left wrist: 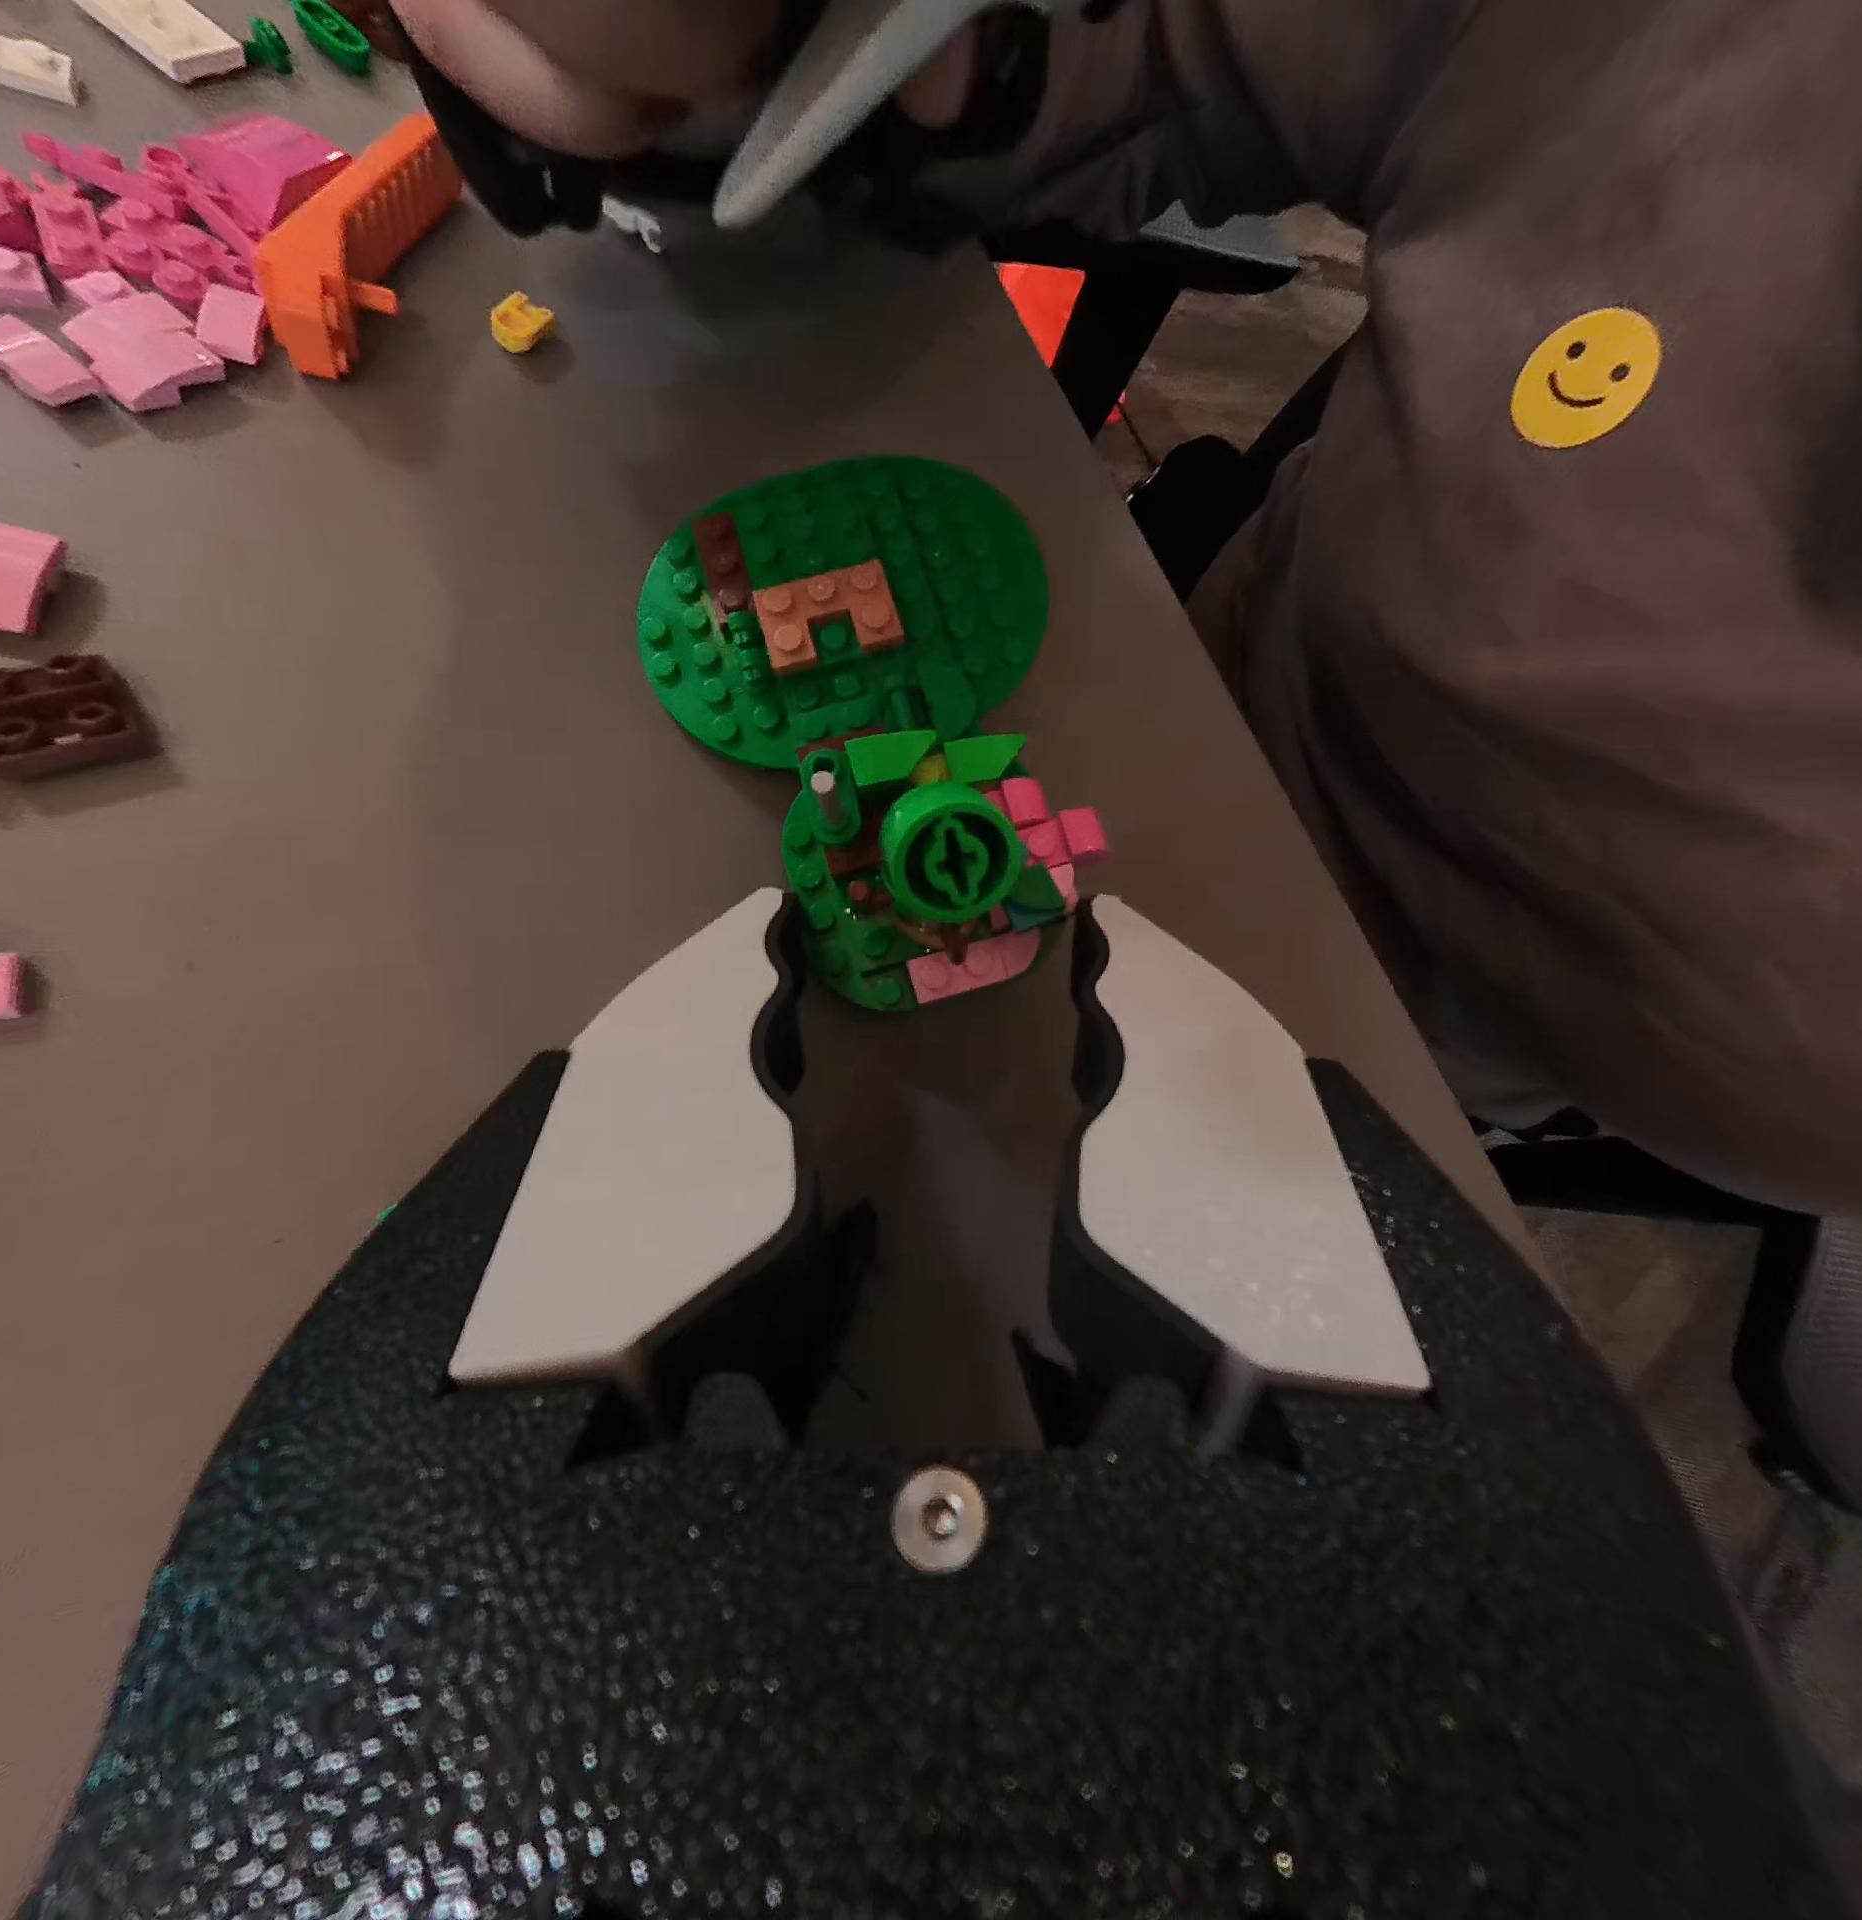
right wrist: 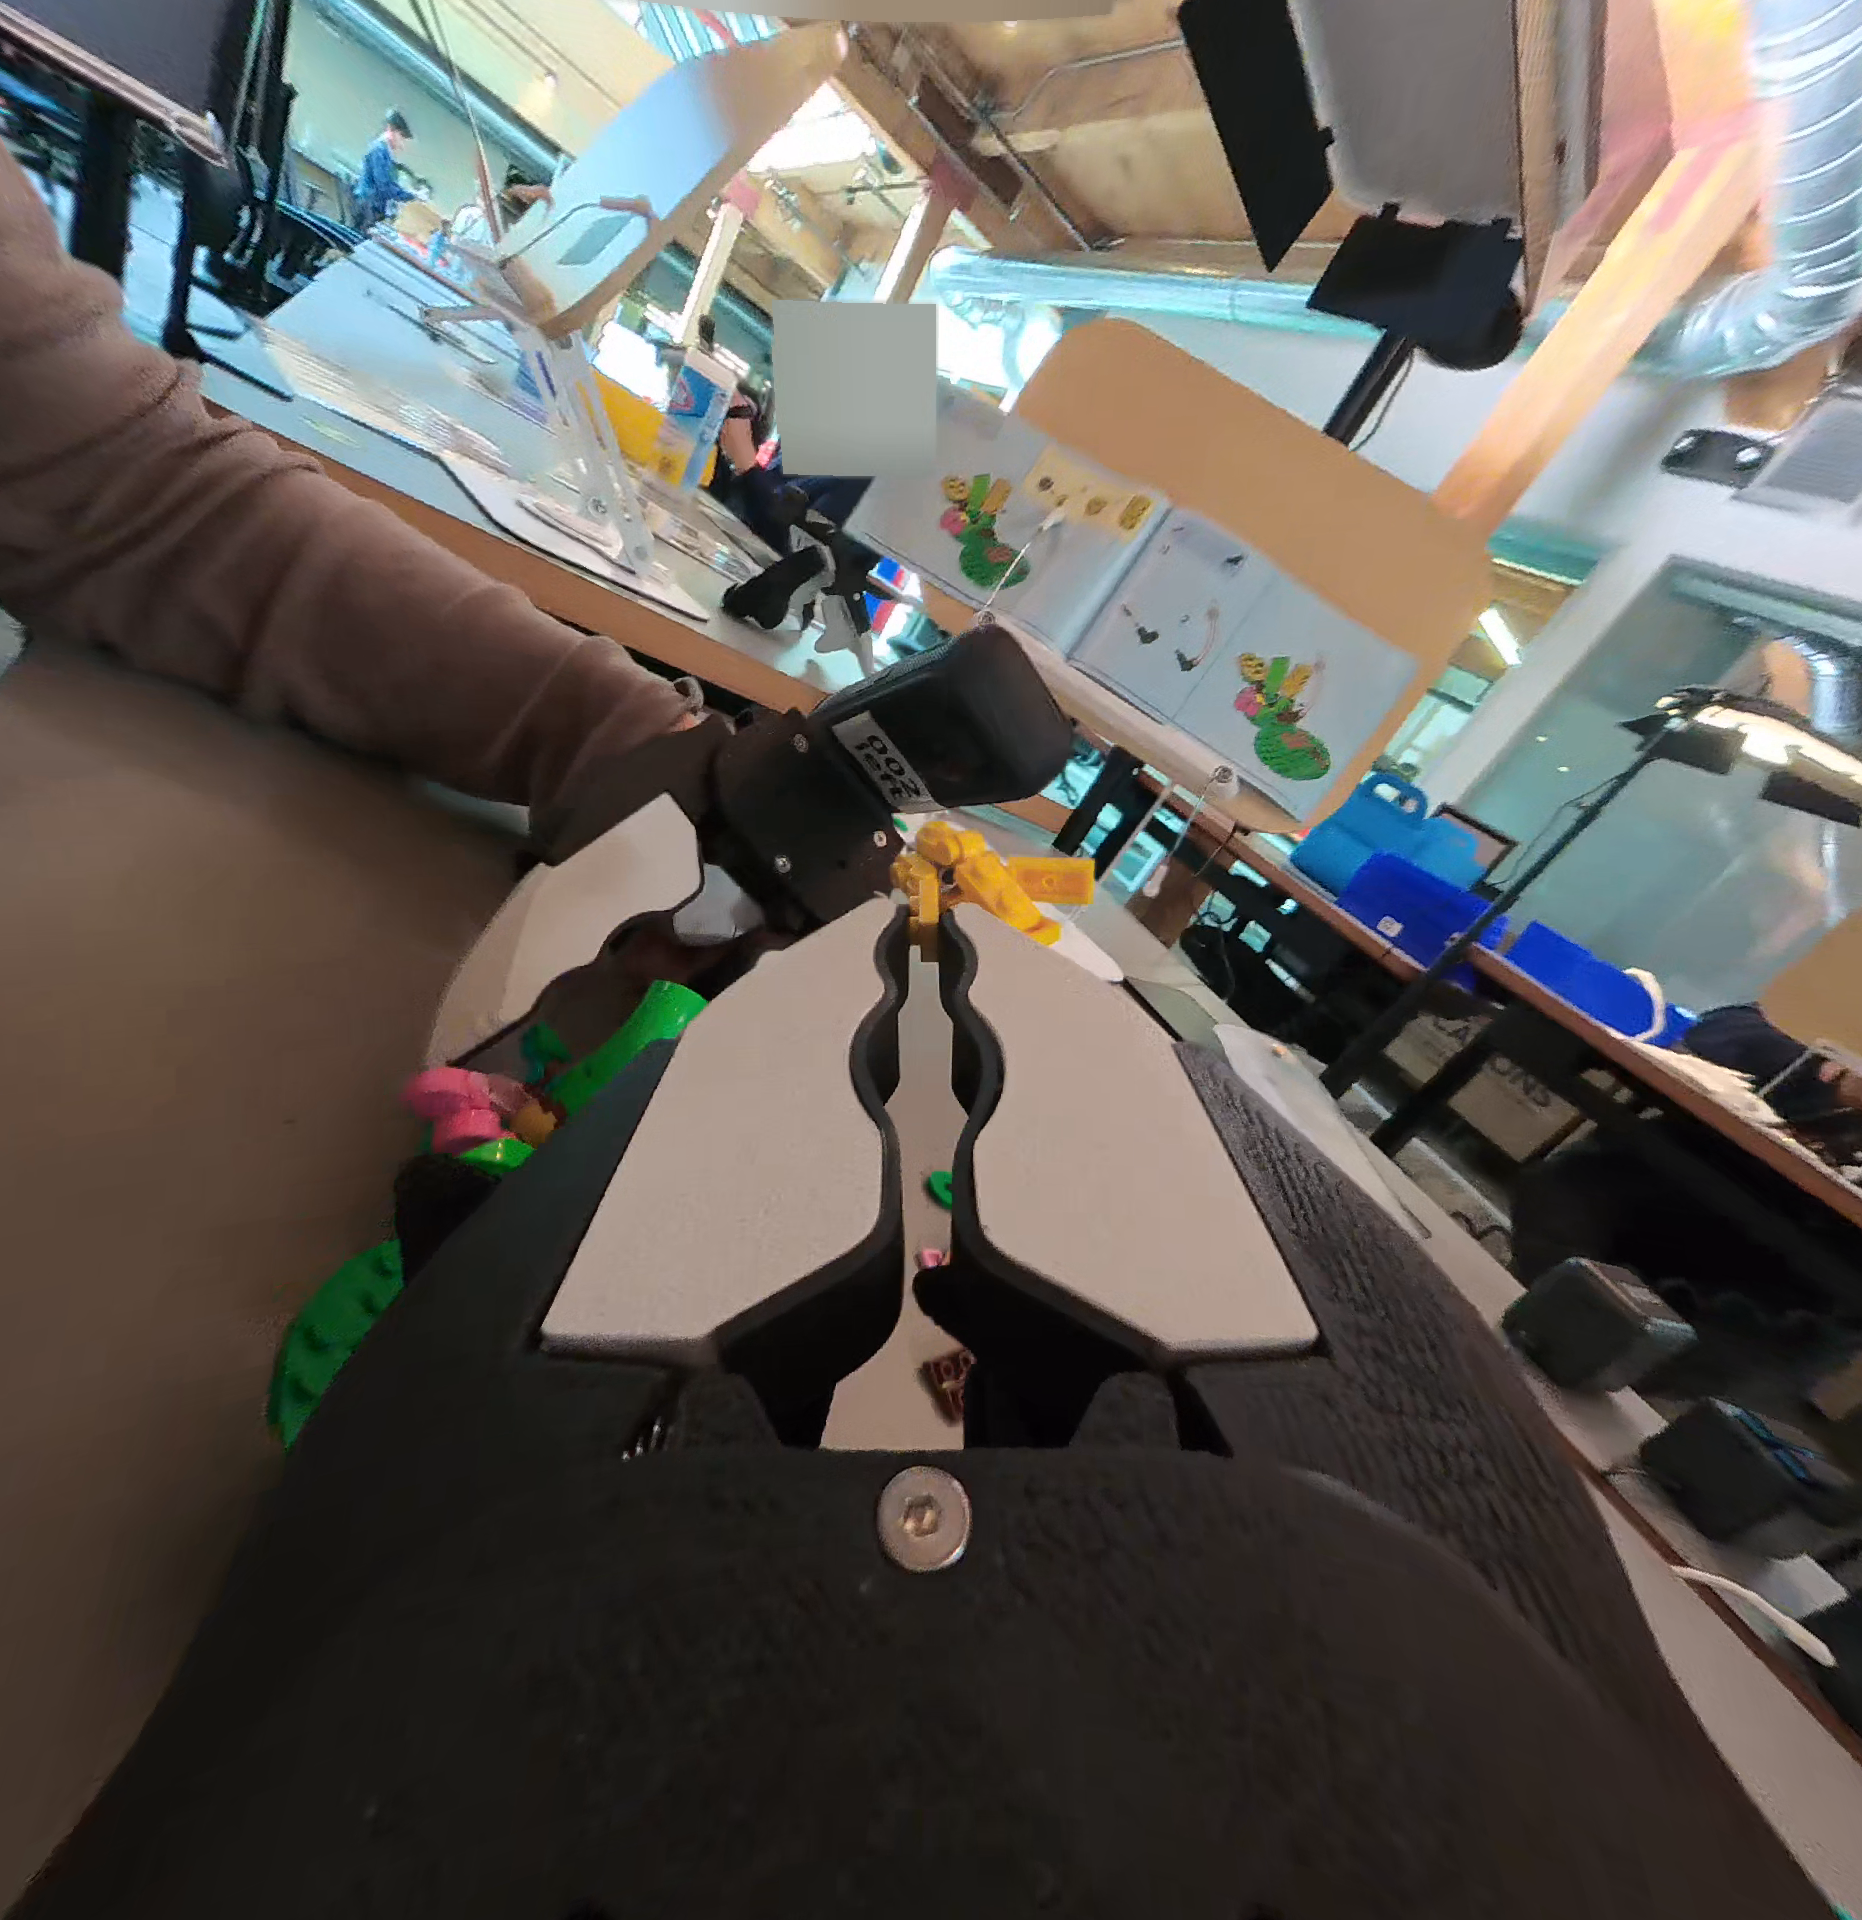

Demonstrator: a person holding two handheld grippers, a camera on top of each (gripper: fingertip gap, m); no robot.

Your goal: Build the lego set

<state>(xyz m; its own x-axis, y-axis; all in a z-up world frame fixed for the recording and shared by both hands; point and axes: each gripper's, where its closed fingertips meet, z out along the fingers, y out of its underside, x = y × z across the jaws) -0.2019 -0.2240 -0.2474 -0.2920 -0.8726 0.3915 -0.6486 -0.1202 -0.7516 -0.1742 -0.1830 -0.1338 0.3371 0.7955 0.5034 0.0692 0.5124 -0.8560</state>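
on the tabletop (left wrist: 387, 540) the green lego build (left wrist: 865, 665) sits before the spread left tongs (left wrist: 937, 935). right tongs (right wrist: 927, 925) pinch a yellow lego piece (right wrist: 968, 873); pink bricks (left wrist: 127, 281) lie well apart.

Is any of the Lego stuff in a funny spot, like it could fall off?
Yes. The green Lego build sits right at the table edge, its pink flower pieces nearly over the side. The open left gripper hovers beside it. A small yellow piece lies alone, apart from the pink pile.

Green round baseplate (left wrist: 885, 582) on grey-brown table (left wrist: 387, 935), tan and dark-brown patches on top. Beyond it: pink brick pile (left wrist: 116, 281), orange tool (left wrist: 345, 239), small yellow piece (left wrist: 520, 322). Beside baseplate: grey sweatshirt (left wrist: 1529, 727), yellow smiley badge (left wrist: 1585, 377). Yellow figure (right wrist: 968, 878) pinched between pale-grey fingers (right wrist: 781, 1122).
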